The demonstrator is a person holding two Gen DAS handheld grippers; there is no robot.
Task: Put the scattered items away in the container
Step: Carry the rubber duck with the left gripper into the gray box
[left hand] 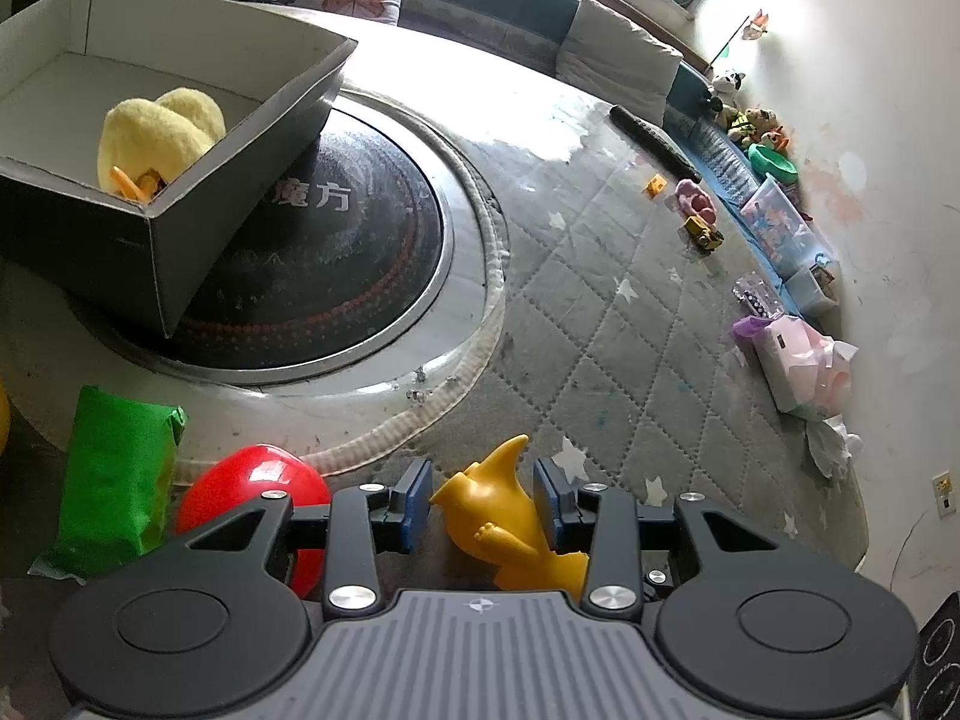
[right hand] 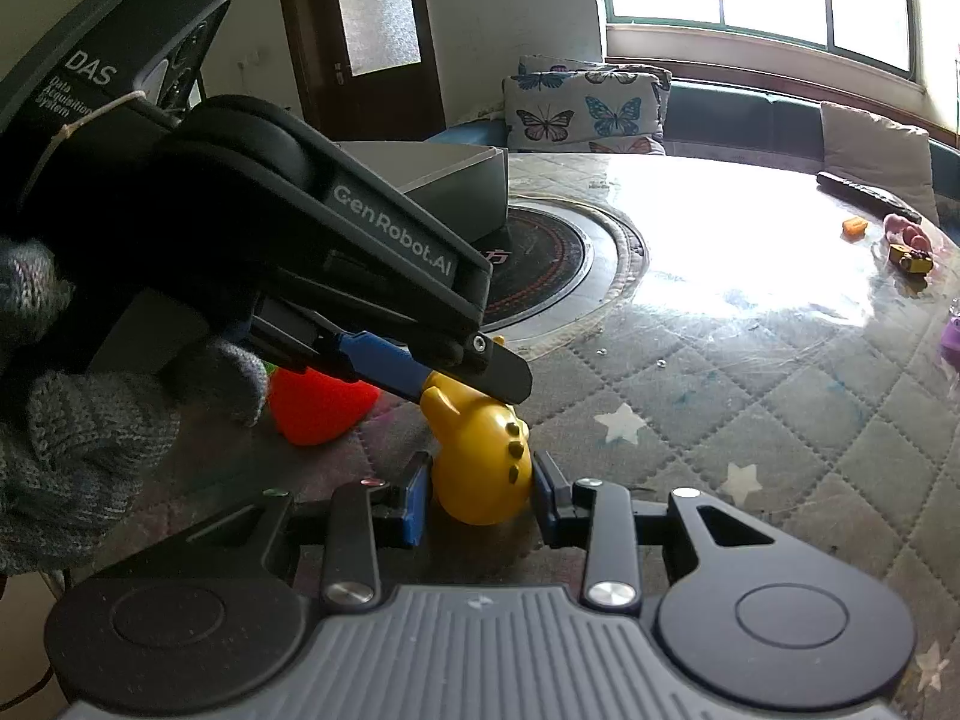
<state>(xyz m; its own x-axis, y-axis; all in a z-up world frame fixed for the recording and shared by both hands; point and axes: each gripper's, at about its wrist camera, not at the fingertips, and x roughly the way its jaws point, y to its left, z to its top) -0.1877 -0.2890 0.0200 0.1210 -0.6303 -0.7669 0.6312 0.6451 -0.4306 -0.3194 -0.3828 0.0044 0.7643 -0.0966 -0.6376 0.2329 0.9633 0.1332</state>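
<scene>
A yellow toy dinosaur (left hand: 510, 516) (right hand: 480, 468) lies on the quilted table cover at the near edge. My left gripper (left hand: 483, 498) (right hand: 468, 387) has its blue pads against the toy's head end, and the right wrist view shows it reaching in from the left. My right gripper (right hand: 480, 498) is shut on the toy's round body. The grey cardboard box (left hand: 252, 120) (right hand: 456, 180) stands on the table's centre plate at the far left, and a yellow plush duck (left hand: 156, 132) lies inside it. A red ball (left hand: 252, 492) (right hand: 318, 408) and a green packet (left hand: 114, 480) lie left of the toy.
A dark round plate (left hand: 336, 252) is set into the table's middle. Far right lie a yellow toy truck (left hand: 705, 234), a pink toy (left hand: 696, 198), an orange piece (left hand: 654, 185) and a black remote (left hand: 654, 141). A gloved hand (right hand: 78, 438) holds the left gripper.
</scene>
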